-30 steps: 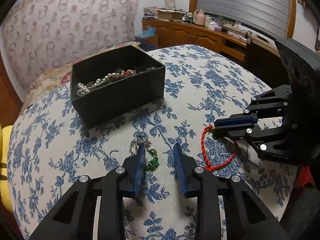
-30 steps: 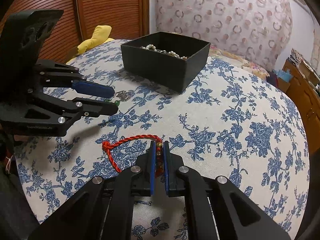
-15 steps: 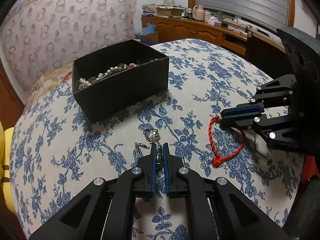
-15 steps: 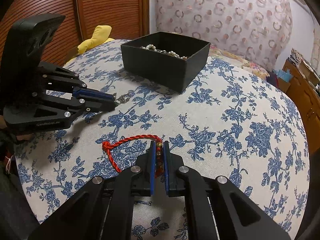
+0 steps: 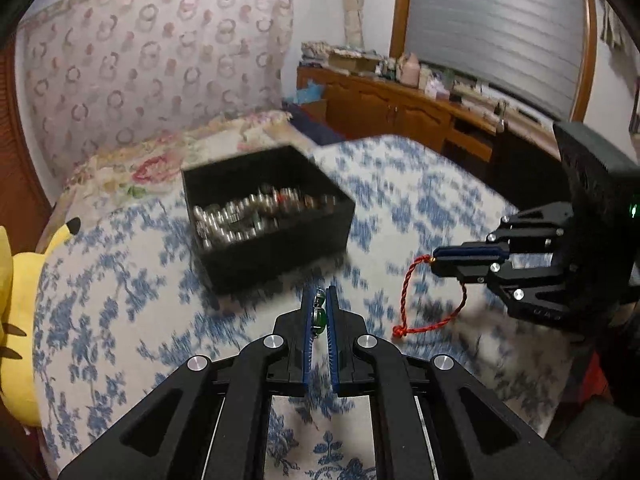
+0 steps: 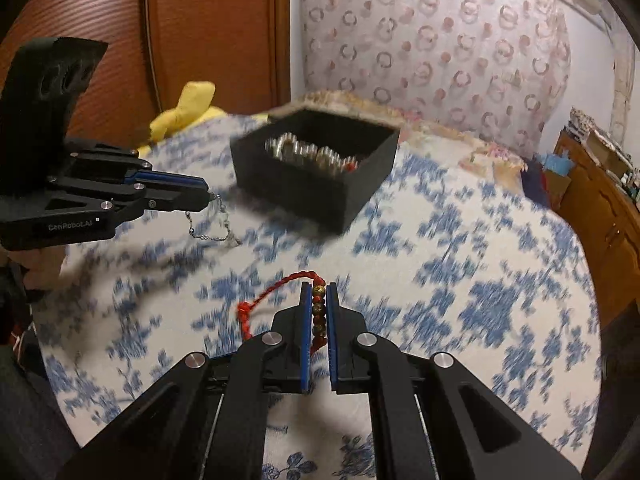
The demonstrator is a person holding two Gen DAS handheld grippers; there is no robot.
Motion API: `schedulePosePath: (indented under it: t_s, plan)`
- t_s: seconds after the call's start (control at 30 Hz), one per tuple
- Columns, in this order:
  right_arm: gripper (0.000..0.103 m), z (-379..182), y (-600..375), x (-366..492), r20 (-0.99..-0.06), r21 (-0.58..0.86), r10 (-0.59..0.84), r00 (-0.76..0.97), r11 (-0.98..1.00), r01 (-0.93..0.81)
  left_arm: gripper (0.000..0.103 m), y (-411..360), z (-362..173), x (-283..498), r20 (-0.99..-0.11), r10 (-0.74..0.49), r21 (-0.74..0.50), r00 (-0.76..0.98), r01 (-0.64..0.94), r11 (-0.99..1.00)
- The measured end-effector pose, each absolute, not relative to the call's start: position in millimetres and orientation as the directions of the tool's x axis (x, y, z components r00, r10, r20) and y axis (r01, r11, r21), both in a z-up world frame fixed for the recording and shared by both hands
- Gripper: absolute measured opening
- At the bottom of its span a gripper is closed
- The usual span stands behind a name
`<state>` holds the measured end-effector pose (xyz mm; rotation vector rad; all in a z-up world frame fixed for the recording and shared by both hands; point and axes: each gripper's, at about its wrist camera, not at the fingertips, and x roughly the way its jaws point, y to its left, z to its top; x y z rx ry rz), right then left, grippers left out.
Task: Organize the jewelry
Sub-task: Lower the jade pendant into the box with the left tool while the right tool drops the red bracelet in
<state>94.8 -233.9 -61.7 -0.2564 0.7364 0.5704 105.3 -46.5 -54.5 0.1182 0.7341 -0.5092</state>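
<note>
A black box with pearl jewelry inside stands on the blue-flowered cloth; it also shows in the right wrist view. My left gripper is shut on a green-stone pendant, lifted off the cloth, and its silver chain hangs below the left gripper in the right wrist view. My right gripper is shut on the beaded part of a red cord bracelet, also lifted; its red loop hangs from the right gripper in the left wrist view.
A yellow plush toy lies at the table's left edge, also seen in the right wrist view. A patterned headboard and flowered bedding stand behind the box. A wooden cabinet with clutter runs along the far right.
Both grippers have risen off the cloth, each carrying its piece. The left gripper, open a second ago, closed on the green pendant and lifted it toward the box.
</note>
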Motion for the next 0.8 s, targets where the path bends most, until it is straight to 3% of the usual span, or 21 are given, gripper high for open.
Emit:
schedulePosePath:
  t_s: [0.37, 0.8]
  plan:
    - [0.008, -12, -229, 130, -0.595, -0.022, 0.457, 0.661, 0.813, -0.582, 0.005, -41, -8, 130, -0.596, -0.412, -0.071, 0.689, 0.466, 0.882]
    - [0.008, -16, -204, 208, -0.592, 0.037, 0.490, 0.640, 0.810, -0.586, 0.005, -32, 4, 182, -0.589, -0.381, -0.079, 0.712, 0.418, 0.905]
